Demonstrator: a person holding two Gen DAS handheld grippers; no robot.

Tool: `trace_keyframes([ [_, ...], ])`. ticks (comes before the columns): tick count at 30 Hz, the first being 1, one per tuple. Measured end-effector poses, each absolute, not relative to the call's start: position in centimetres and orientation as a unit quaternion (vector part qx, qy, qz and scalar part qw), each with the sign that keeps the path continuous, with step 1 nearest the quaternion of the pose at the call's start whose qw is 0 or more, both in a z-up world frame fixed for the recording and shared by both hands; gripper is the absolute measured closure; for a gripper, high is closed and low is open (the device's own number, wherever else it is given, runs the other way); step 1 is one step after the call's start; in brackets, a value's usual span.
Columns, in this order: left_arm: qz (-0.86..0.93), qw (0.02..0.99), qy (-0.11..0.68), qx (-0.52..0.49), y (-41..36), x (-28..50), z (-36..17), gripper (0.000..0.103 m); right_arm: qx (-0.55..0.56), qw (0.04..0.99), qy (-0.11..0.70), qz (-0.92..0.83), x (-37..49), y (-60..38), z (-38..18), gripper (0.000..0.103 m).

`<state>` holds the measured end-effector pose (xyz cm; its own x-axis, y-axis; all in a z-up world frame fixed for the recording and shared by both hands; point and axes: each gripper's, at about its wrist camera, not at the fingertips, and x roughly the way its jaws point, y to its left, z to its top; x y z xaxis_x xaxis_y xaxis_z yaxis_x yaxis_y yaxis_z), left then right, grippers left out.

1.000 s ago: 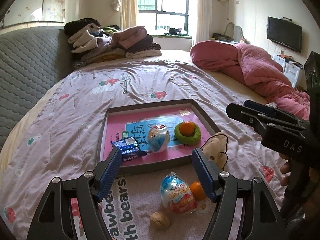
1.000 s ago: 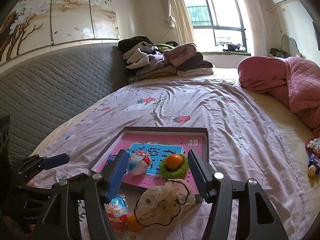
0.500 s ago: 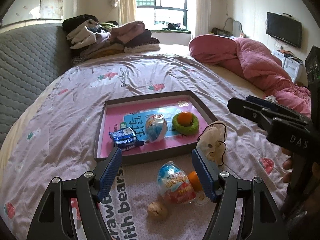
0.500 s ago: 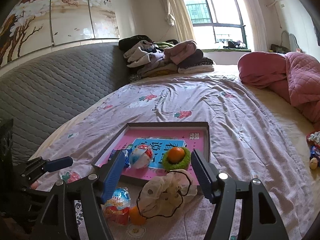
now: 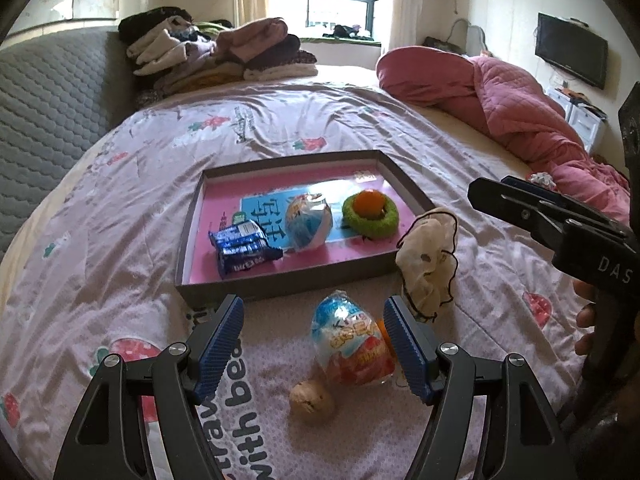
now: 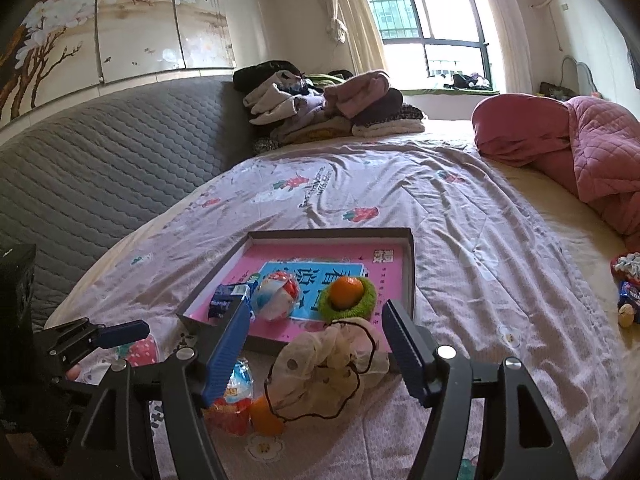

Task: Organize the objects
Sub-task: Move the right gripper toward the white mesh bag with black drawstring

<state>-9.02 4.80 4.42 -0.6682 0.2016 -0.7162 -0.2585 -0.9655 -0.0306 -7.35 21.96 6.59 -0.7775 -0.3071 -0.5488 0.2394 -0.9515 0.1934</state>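
Observation:
A grey tray (image 5: 280, 280) with a pink floor lies on the bed. It holds a blue snack pack (image 5: 242, 246), a wrapped egg (image 5: 309, 222) and a green ring with an orange (image 5: 370, 212). In front of it lie a second wrapped egg (image 5: 350, 340), a small orange (image 6: 264, 416), a walnut (image 5: 312, 398) and a cream scrunchie (image 5: 428, 264). My left gripper (image 5: 314, 350) is open, low over the egg and walnut. My right gripper (image 6: 316, 354) is open, with the scrunchie (image 6: 328, 372) between its fingers, untouched.
A pile of folded clothes (image 5: 216, 52) sits at the bed's far end, and a pink quilt (image 5: 500, 100) lies on the right. A grey padded headboard (image 6: 100, 168) runs along the left. Small items (image 6: 628, 292) lie at the bed's right edge.
Both grippers have moved forward and lower toward the loose items in front of the tray. Both stay open. No object has moved.

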Motion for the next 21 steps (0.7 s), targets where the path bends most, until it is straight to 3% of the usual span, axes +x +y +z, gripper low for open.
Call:
trace_keyframes([
  [21, 0.896, 0.145, 0.032, -0.419, 5.3, -9.5, 2.7, 0.029, 0.342, 0.137, -0.048, -0.928, -6.8, 21.9, 4.1, 0.035],
])
